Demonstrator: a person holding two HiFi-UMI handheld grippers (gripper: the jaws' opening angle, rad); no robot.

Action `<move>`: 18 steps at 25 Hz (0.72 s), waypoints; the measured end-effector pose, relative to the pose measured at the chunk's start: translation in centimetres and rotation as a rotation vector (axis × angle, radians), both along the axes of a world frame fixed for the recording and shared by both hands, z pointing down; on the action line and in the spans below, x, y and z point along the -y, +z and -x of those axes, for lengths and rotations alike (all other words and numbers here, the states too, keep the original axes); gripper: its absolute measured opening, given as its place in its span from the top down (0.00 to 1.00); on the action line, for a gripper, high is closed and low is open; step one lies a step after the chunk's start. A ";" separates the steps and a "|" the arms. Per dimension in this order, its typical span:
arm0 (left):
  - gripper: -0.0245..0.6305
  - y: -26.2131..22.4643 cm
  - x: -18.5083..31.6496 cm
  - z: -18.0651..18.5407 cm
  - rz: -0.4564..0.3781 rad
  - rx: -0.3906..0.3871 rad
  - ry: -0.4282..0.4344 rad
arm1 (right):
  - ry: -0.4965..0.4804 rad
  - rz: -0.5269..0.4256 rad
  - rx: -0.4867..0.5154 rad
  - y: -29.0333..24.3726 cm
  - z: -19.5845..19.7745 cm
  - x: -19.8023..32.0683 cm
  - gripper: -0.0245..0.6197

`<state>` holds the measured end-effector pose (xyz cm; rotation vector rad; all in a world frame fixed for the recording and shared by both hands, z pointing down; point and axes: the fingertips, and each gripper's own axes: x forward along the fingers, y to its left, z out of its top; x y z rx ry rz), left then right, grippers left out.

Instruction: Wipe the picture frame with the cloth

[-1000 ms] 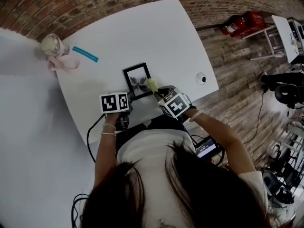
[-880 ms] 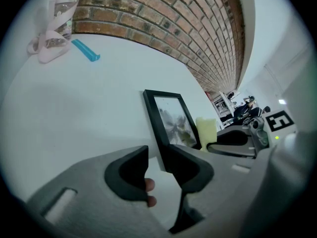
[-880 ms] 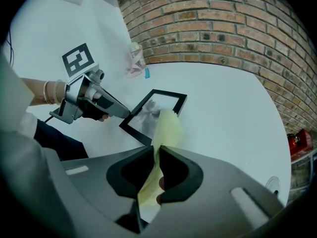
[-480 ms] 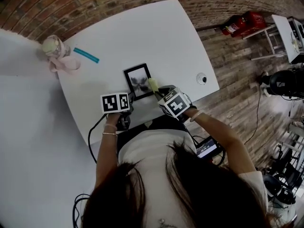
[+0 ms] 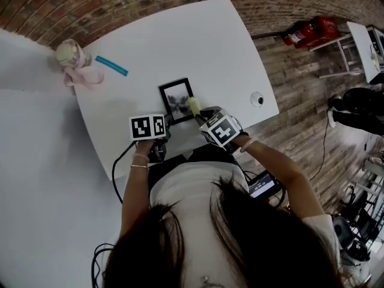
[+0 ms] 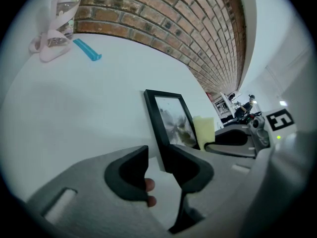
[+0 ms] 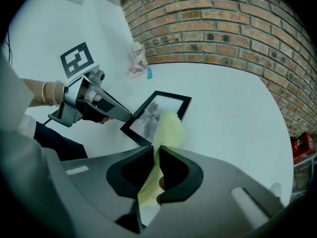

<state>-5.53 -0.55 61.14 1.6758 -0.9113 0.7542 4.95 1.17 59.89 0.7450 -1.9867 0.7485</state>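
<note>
A black picture frame (image 5: 177, 99) with a dark print lies on the white table (image 5: 198, 47) near its front edge. My left gripper (image 5: 166, 120) is at the frame's near left corner. In the left gripper view that corner (image 6: 160, 157) sits between the narrowly set jaws, which are shut on it. My right gripper (image 5: 200, 114) is shut on a pale yellow cloth (image 7: 167, 128). The cloth's free end rests on the near right part of the frame (image 7: 148, 115), as the left gripper view shows too (image 6: 203, 129).
A small jar with a pink ribbon (image 5: 72, 59) and a teal strip (image 5: 111, 66) lie at the table's far left corner. A small round object (image 5: 257, 99) sits near the right edge. Red fire extinguishers (image 5: 309, 29) stand on the wooden floor beyond. A black cable (image 5: 115, 167) hangs off the front edge.
</note>
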 end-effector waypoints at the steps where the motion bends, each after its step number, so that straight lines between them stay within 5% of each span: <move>1: 0.77 0.0 0.0 0.0 0.000 0.000 0.001 | -0.002 0.001 0.001 0.0 0.1 0.0 0.89; 18: 0.77 0.2 0.1 0.0 -0.001 -0.009 0.002 | -0.088 0.008 0.009 0.1 2.7 -0.3 0.89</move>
